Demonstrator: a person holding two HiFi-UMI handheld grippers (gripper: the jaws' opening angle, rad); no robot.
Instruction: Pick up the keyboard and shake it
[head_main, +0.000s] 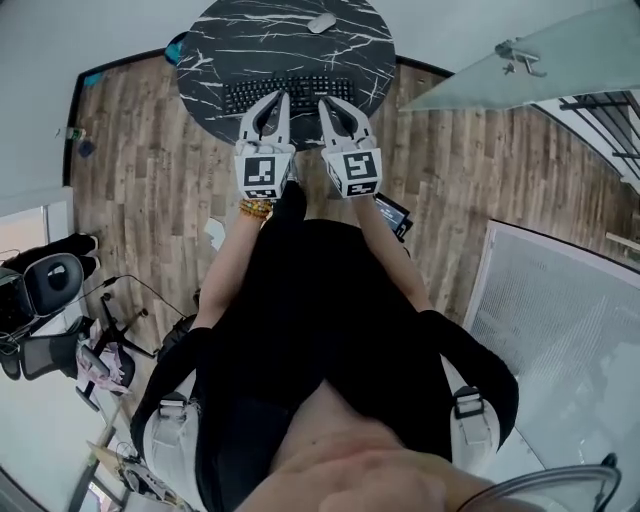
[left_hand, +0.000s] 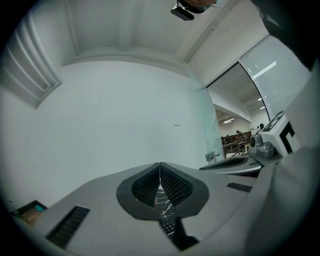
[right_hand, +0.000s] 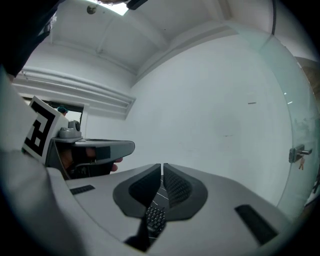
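A black keyboard (head_main: 290, 94) lies on the near half of a round black marble table (head_main: 230, 45). My left gripper (head_main: 283, 96) and right gripper (head_main: 324, 102) hover side by side over the keyboard's near edge, a small gap apart. Both are shut and hold nothing. In the left gripper view the jaws (left_hand: 160, 165) meet at the tips, with a strip of keyboard (left_hand: 168, 228) and marble showing below them. The right gripper view shows the same: closed jaws (right_hand: 162, 165) with keys (right_hand: 155, 218) beneath. Both cameras tilt up toward a pale wall.
A white mouse (head_main: 321, 22) rests on the far side of the table. Wood floor surrounds the table. An office chair (head_main: 48, 287) stands at the left and a glass door (head_main: 520, 55) with a handle at the upper right.
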